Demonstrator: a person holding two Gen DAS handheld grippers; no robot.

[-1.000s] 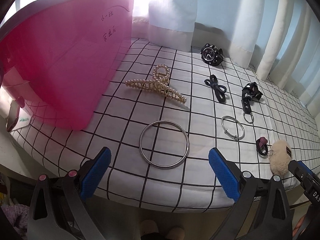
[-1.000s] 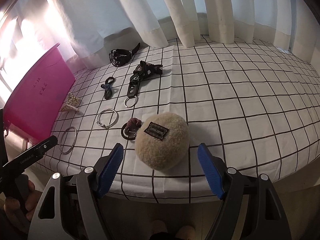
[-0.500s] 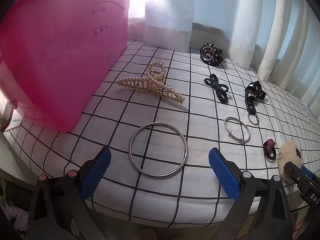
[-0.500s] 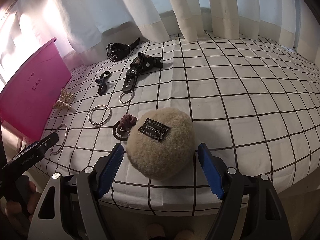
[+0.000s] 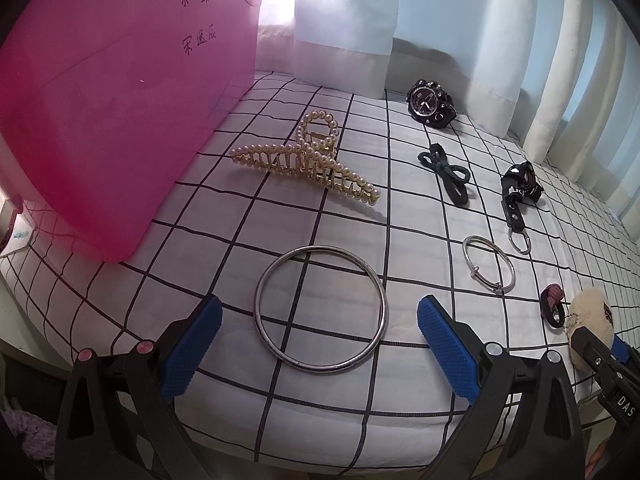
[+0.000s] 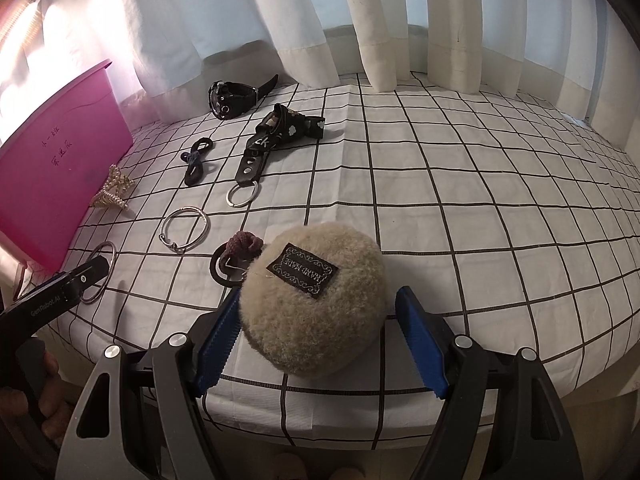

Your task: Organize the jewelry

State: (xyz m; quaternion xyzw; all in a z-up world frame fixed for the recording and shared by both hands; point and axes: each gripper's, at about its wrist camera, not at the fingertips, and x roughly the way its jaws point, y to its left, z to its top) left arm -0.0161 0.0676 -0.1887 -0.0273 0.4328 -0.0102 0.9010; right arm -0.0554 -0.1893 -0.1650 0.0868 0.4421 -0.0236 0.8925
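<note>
Right wrist view: the right tool (image 6: 316, 340), jaws apart, has sunk around the plush pompom (image 6: 314, 304), while the left tool (image 5: 318, 344), also apart, nears the silver bangle (image 5: 320, 308), both pickups imminent.

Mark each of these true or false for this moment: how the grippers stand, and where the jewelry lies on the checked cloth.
1. The large plain silver bangle lies flat between the left gripper's open fingers. True.
2. The right gripper is clamped shut on the fluffy beige pom-pom. False: the pom-pom sits between open fingers, with a gap on the right.
3. The pearl-studded gold hair claw lies inside the pink plastic bin. False: it lies on the cloth beside the bin.
4. The black wristwatch lies near the white curtain. True.
</note>
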